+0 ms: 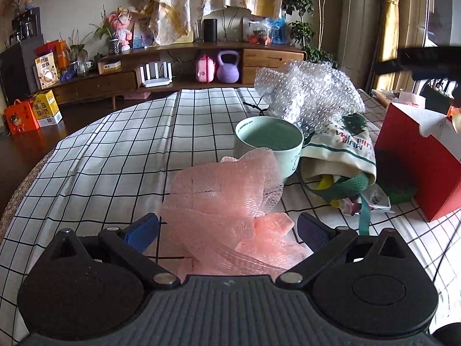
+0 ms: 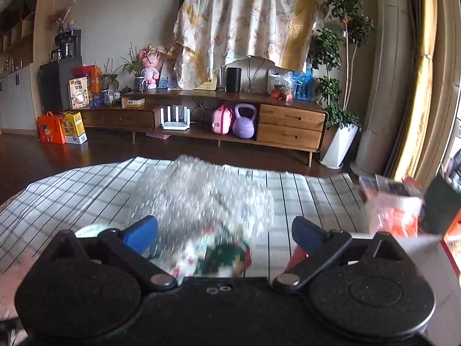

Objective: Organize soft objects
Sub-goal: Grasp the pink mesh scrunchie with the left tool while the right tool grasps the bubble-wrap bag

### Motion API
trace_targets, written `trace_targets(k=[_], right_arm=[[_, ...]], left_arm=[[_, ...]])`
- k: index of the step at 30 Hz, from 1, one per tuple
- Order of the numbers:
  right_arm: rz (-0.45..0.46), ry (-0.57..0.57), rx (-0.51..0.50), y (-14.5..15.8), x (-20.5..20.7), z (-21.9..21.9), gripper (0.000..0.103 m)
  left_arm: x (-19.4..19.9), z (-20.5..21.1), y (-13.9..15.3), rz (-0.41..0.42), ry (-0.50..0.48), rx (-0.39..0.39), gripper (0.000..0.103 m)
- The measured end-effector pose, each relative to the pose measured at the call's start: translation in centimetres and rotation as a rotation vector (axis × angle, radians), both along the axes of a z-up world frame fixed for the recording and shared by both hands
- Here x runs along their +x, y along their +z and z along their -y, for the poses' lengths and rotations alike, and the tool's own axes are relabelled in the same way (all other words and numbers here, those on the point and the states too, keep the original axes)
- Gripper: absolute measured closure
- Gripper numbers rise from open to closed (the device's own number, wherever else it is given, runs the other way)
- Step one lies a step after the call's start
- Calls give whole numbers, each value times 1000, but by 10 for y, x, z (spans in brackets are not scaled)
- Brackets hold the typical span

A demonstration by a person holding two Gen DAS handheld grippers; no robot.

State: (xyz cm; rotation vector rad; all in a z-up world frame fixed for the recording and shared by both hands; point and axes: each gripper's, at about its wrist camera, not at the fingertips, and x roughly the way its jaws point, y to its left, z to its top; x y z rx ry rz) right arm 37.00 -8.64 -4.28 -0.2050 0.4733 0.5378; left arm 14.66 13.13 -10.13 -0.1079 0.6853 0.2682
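A pink foam net wrap (image 1: 227, 201) lies on the checked tablecloth (image 1: 109, 155), between the open fingers of my left gripper (image 1: 227, 230); the fingers stand apart on either side of it. Behind it stands a pale green mug (image 1: 268, 141). A crumpled sheet of bubble wrap (image 1: 308, 95) lies beyond the mug, and a Christmas cloth bag (image 1: 343, 155) lies to the right. My right gripper (image 2: 224, 230) is open and empty above the blurred bubble wrap (image 2: 201, 193) and the cloth bag (image 2: 219, 256).
A red open box (image 1: 415, 161) stands at the right of the table, also in the right wrist view (image 2: 409, 245). A wooden TV cabinet (image 2: 288, 124) with a purple kettlebell (image 2: 245, 121) stands beyond the table's far edge.
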Motion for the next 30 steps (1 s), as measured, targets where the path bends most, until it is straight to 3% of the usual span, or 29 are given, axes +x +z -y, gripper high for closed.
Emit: trace_targets(k=[4, 9, 17, 20, 22, 26, 27, 30], right_arm=[[-3, 33, -27, 1, 42, -22, 2], [-83, 111, -60, -12, 90, -47, 0], [-144, 165, -86, -39, 127, -73, 1], [-189, 181, -85, -47, 133, -72, 15], [-196, 185, -100, -52, 131, -72, 36], [-210, 184, -89, -58, 126, -67, 67], [-209, 181, -90, -58, 124, -65, 78], [-195, 174, -83, -58, 116, -59, 89]], left_arm=[[9, -6, -9, -23, 0, -22, 0], [16, -11, -20, -50, -4, -33, 0], [24, -7, -35, -78, -38, -52, 0], [24, -6, -40, -84, -44, -61, 0], [25, -4, -42, -90, -46, -58, 0], [23, -2, -44, -84, -44, -57, 1], [22, -3, -43, -78, -42, -57, 3], [20, -4, -41, -65, -38, -68, 14]])
